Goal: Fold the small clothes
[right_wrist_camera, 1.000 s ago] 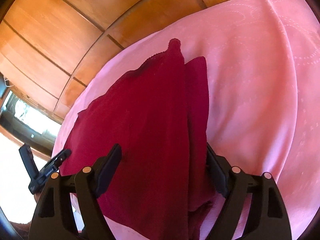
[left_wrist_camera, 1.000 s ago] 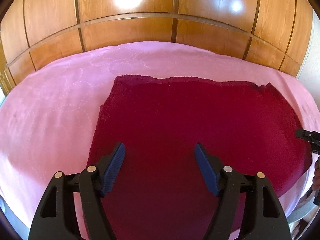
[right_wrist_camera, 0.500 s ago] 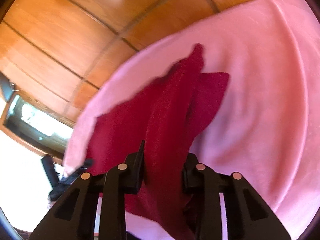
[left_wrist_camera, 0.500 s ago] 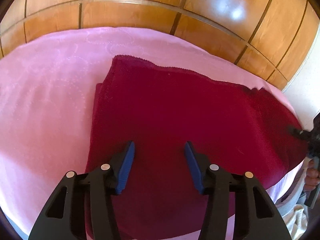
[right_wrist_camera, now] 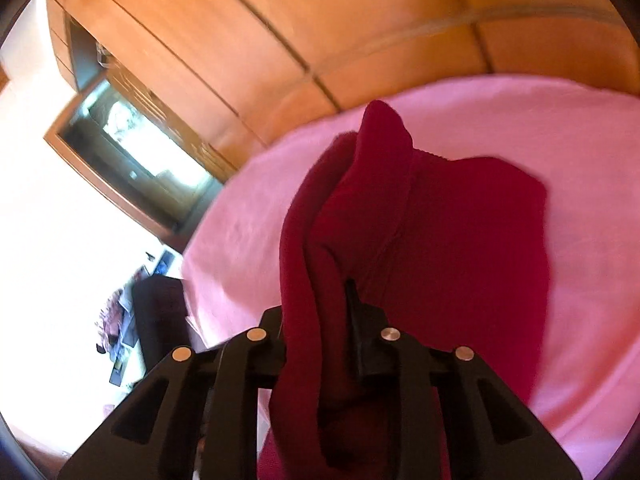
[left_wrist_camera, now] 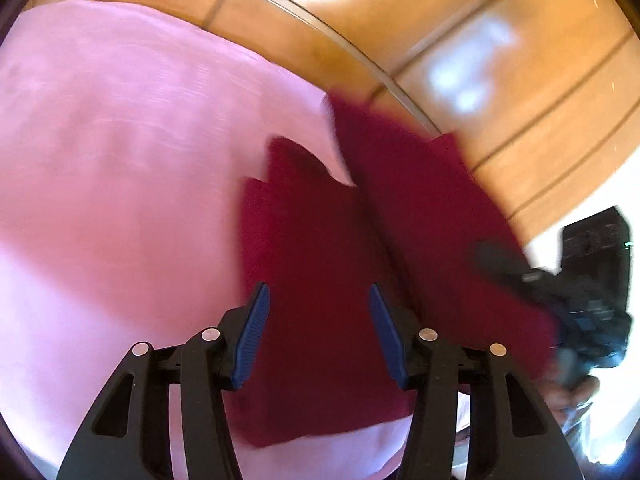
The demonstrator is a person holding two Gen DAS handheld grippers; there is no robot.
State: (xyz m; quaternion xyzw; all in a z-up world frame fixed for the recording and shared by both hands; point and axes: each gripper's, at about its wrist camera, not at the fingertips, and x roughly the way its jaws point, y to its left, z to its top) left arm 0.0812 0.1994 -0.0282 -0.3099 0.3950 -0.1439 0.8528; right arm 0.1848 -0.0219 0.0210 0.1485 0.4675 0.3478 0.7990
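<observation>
A dark red cloth [left_wrist_camera: 320,264] lies on the pink bedspread [left_wrist_camera: 120,160]. My left gripper [left_wrist_camera: 318,332] is open just above its near part, its blue pads either side of the fabric. My right gripper [right_wrist_camera: 320,320] is shut on the red cloth [right_wrist_camera: 440,240] and lifts one edge up off the bed, so the cloth hangs in folds from the jaws. In the left wrist view the right gripper [left_wrist_camera: 520,276] shows at the right, blurred, with the raised flap of cloth beside it.
Wooden wall panels [left_wrist_camera: 500,80] run behind the bed. The pink bedspread [right_wrist_camera: 580,140] extends to the right in the right wrist view. A window [right_wrist_camera: 132,132] and dark furniture [right_wrist_camera: 156,312] stand at the left there.
My right gripper has closed on the cloth's edge and raised it off the bed. The cloth has gone from flat to partly lifted and folded. My left gripper has swung left and narrowed a little.
</observation>
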